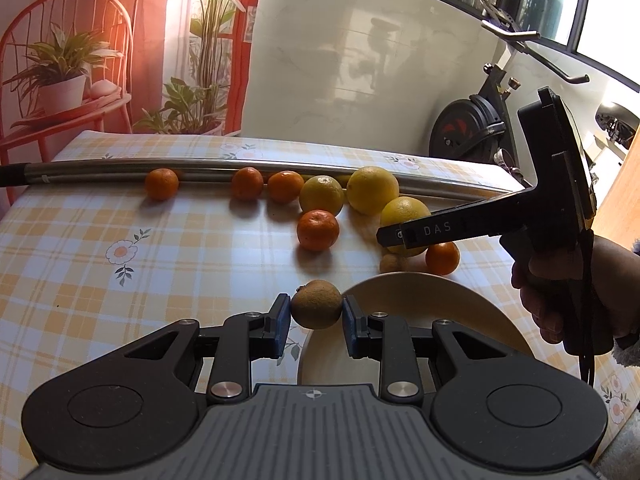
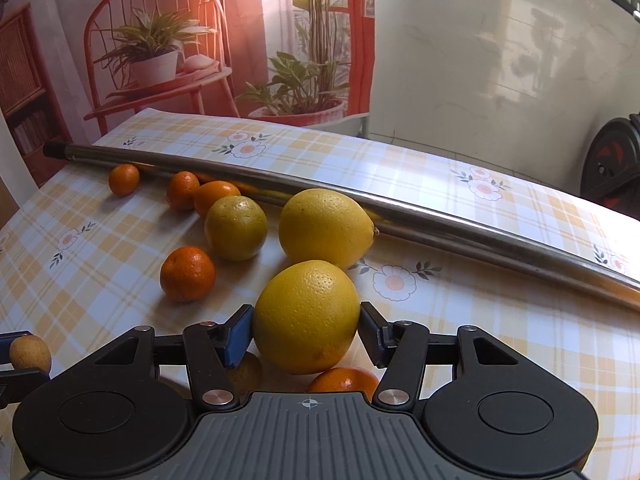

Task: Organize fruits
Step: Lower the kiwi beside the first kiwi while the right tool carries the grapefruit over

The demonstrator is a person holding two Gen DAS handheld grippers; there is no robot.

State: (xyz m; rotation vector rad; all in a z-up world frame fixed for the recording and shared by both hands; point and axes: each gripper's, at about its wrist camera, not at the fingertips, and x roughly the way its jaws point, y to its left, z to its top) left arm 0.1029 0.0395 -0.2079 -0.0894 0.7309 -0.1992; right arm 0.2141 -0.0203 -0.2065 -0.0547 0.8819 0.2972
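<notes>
2 grippers work over a table (image 1: 80,264) under a yellow plaid cloth with daisies. The left gripper (image 1: 316,317) has its blue pads pressed on both sides of a small brown fruit (image 1: 316,304) (a kiwi, by the look of it), held at the near left edge of a cream plate (image 1: 448,304). The right gripper (image 2: 306,334) has its pads against a big yellow citrus (image 2: 306,316), 1 on each side, and the fruit looks raised a little off the cloth, though I cannot tell for sure. In the left view a hand (image 1: 568,288) grips that tool's handle to the right of the plate. Behind the held citrus lie a lemon (image 2: 326,228) and a greenish-yellow citrus (image 2: 235,227), close together but apart. A mandarin (image 2: 187,273) sits alone on the left; 3 more mandarins (image 2: 182,190) line up along a steel tube (image 2: 400,212) that crosses the table. Under the right gripper, another mandarin (image 2: 344,379) and a brown fruit (image 2: 248,372) peek out beside each other.
</notes>
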